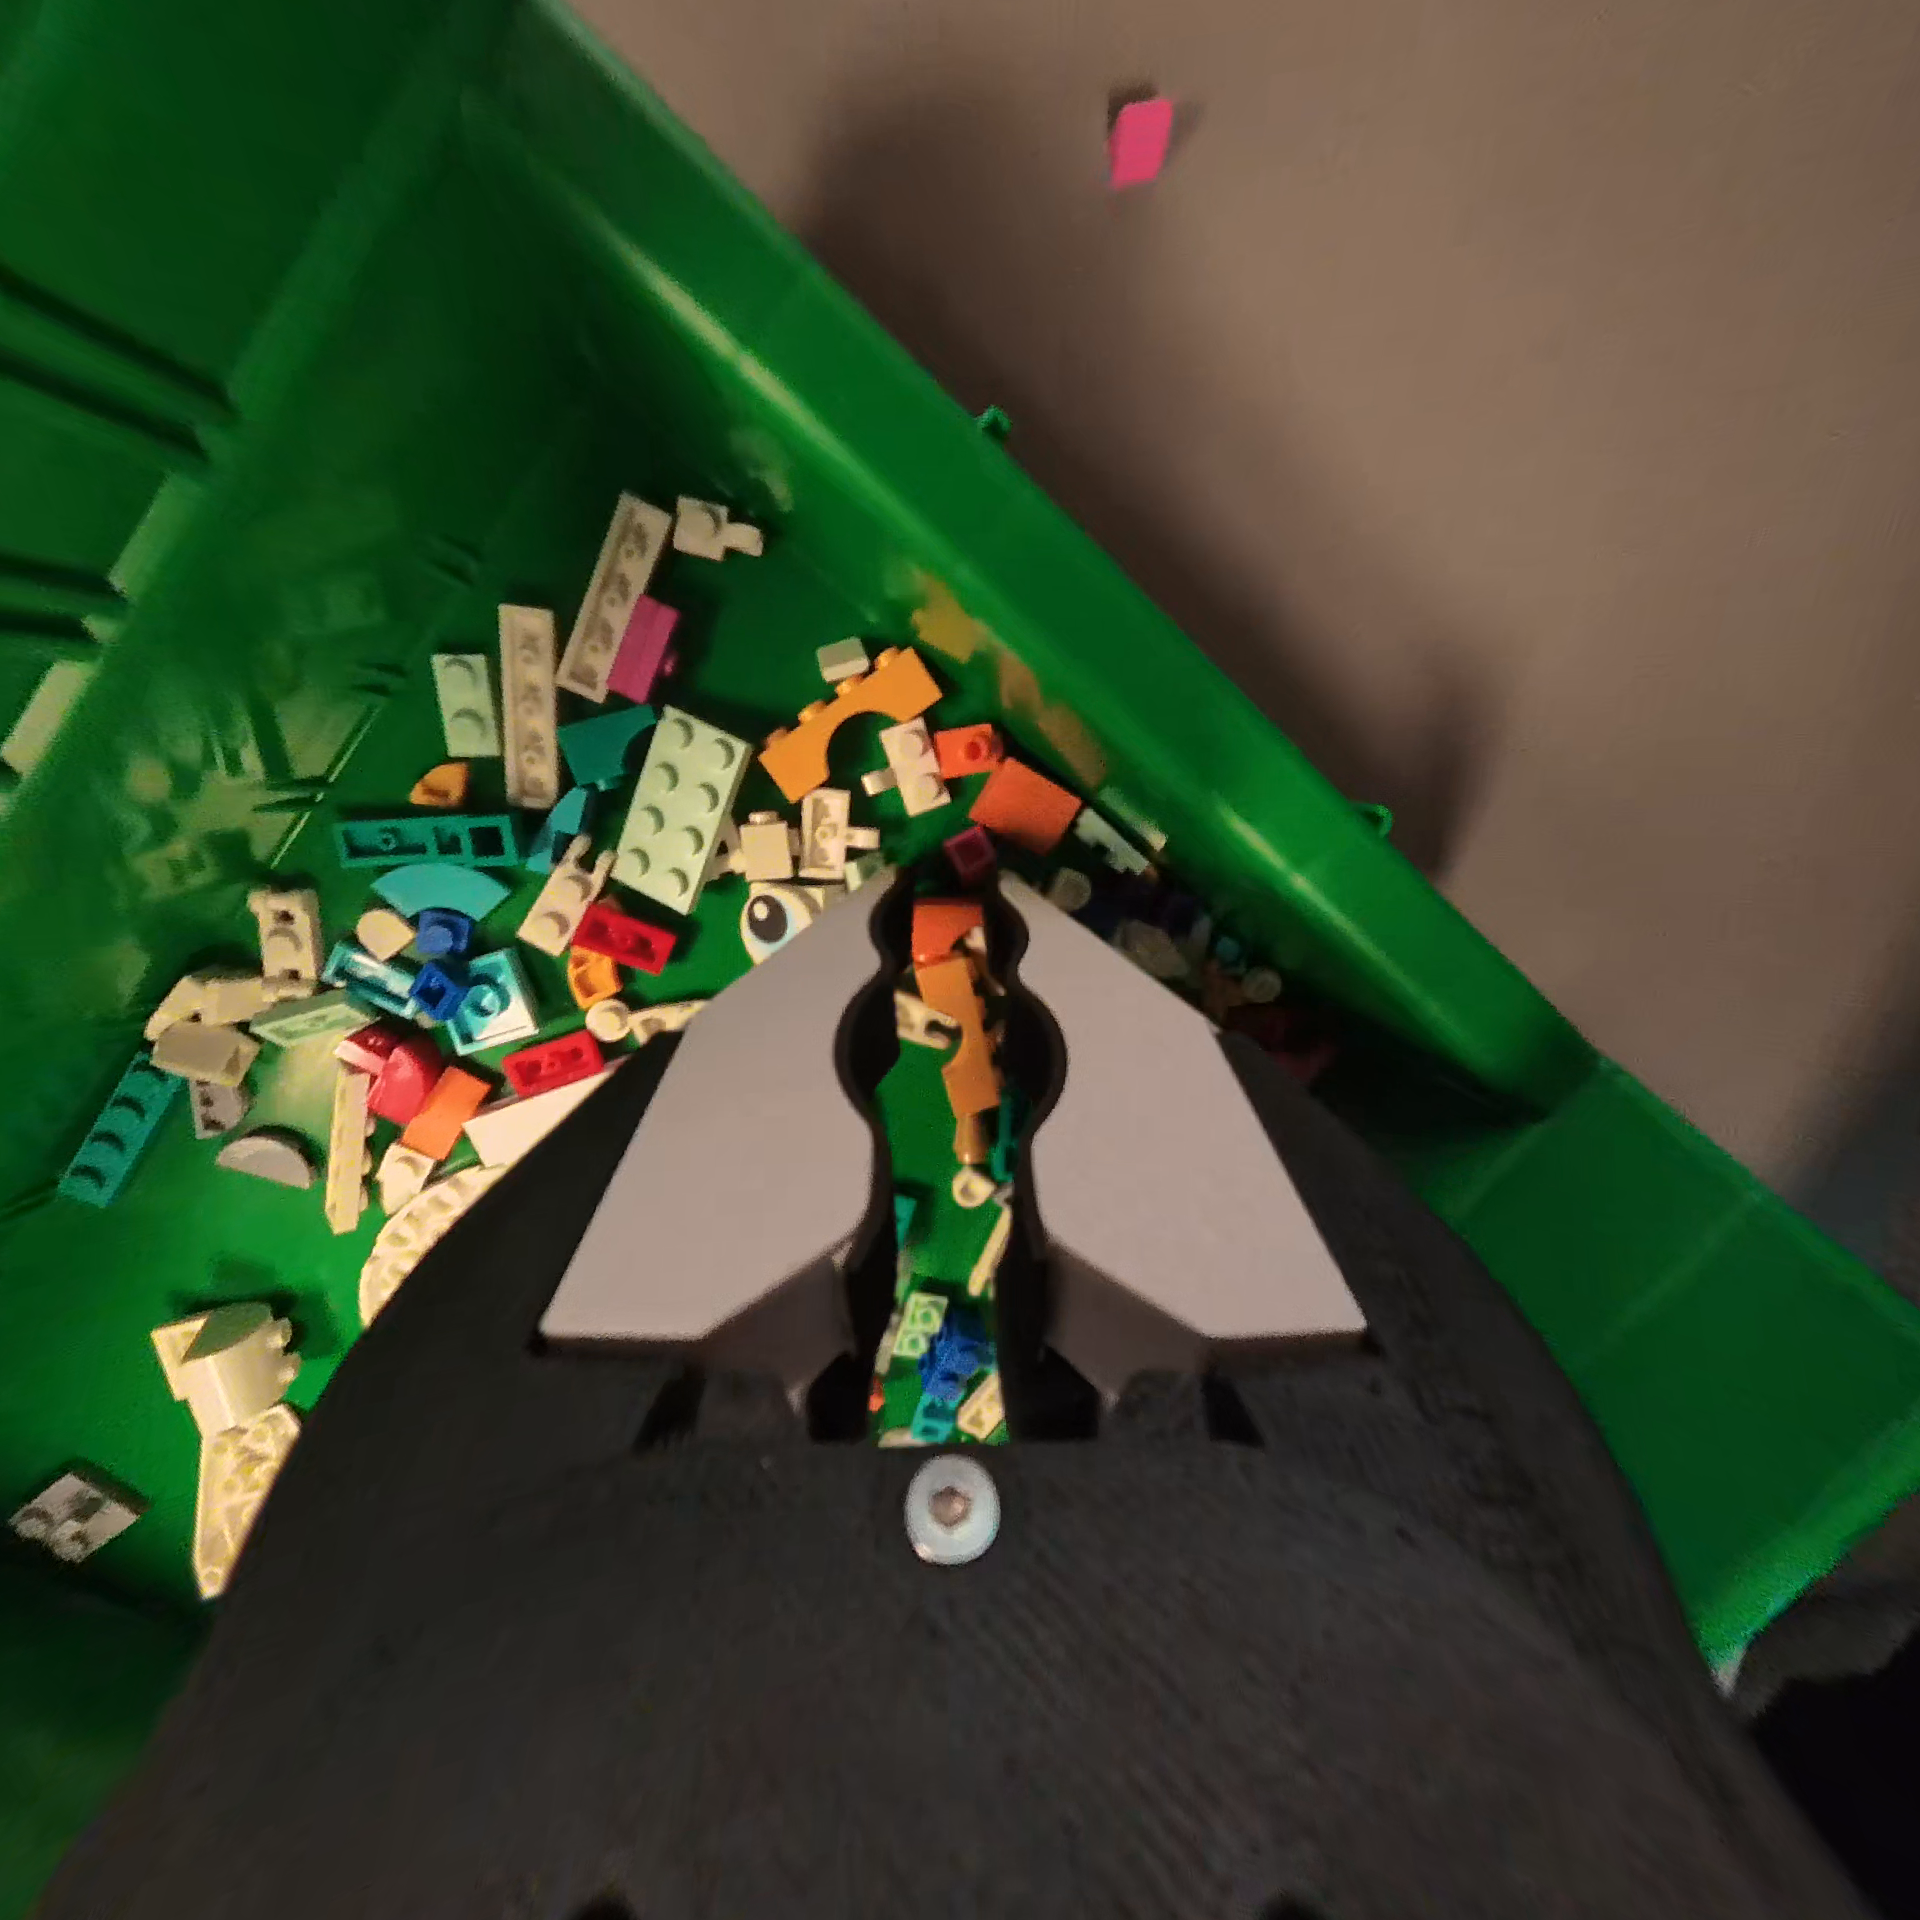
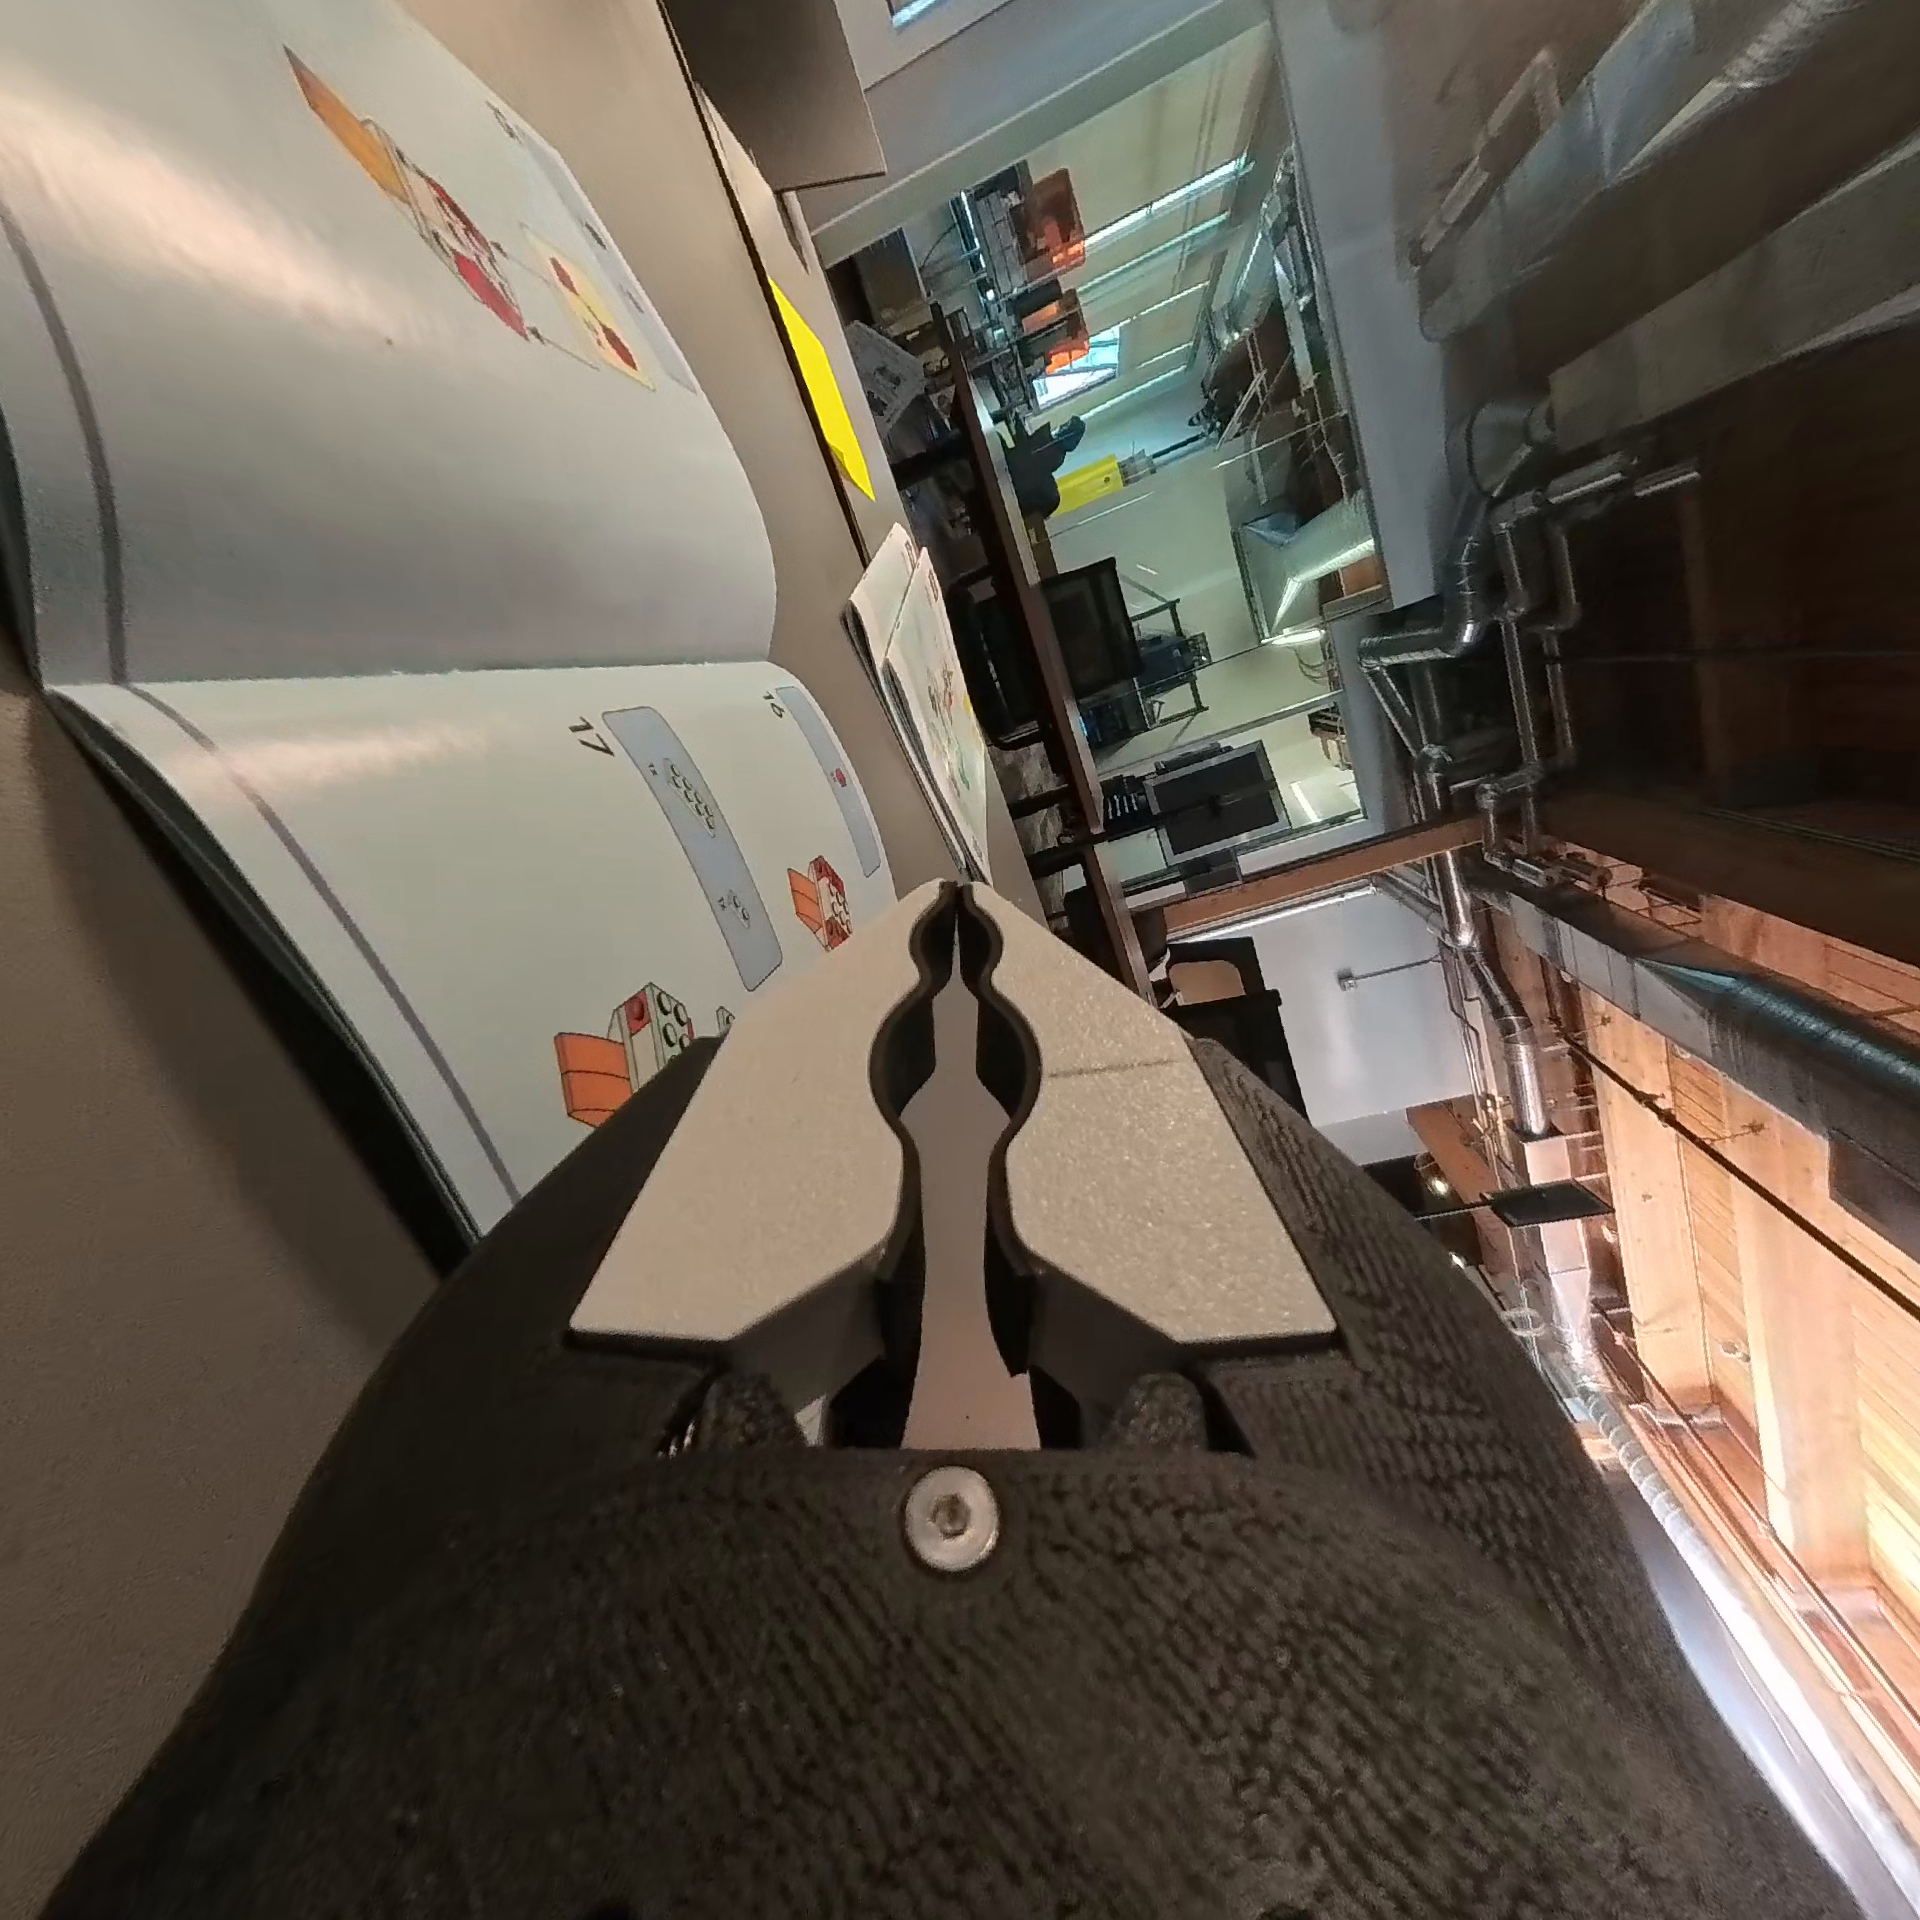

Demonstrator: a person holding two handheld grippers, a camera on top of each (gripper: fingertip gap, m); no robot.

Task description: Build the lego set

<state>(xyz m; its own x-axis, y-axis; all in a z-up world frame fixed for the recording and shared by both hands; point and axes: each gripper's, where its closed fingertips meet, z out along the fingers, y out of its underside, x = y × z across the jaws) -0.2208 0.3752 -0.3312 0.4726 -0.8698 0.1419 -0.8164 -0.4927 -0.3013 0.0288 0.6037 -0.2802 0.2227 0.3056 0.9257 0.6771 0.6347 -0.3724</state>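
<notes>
Your left claw (image 1: pixel 948 894) hung over the green bin (image 1: pixel 727 343) with its jaws a narrow gap apart and nothing between them; through the gap you could see orange pieces (image 1: pixel 961 997) lying on the bin floor below. The loose bricks (image 1: pixel 540 883) lay heaped toward the corner of the bin, against its far wall, with one pink piece (image 1: pixel 1140 140) off on the grey table (image 1: pixel 1455 520) outside it.

Your right claw (image 2: pixel 961 896) was tipped on its side next to the open instruction booklet (image 2: pixel 416 520), its tips touching or all but touching, and it held nothing that could be seen.

These bricks looked light, hard and smooth, so they would likely skate away or flip if you pinched them off-centre. The pale green two-by-four brick (image 1: pixel 681 805) gave you the best hold: it lay with its long sides free, and you could have closed on those two flat sides. The long cream plates (image 1: pixel 613 592) were thin and lay flat, so the tips would have had to get under an edge, or you could have nudged one against the wall first. The orange arch (image 1: pixel 852 717) was best taken across its solid ends, not over the hollow. None of them looked fragile, though the tiny clips and studs near the corner were too small and too crowded to pick cleanly.
</notes>
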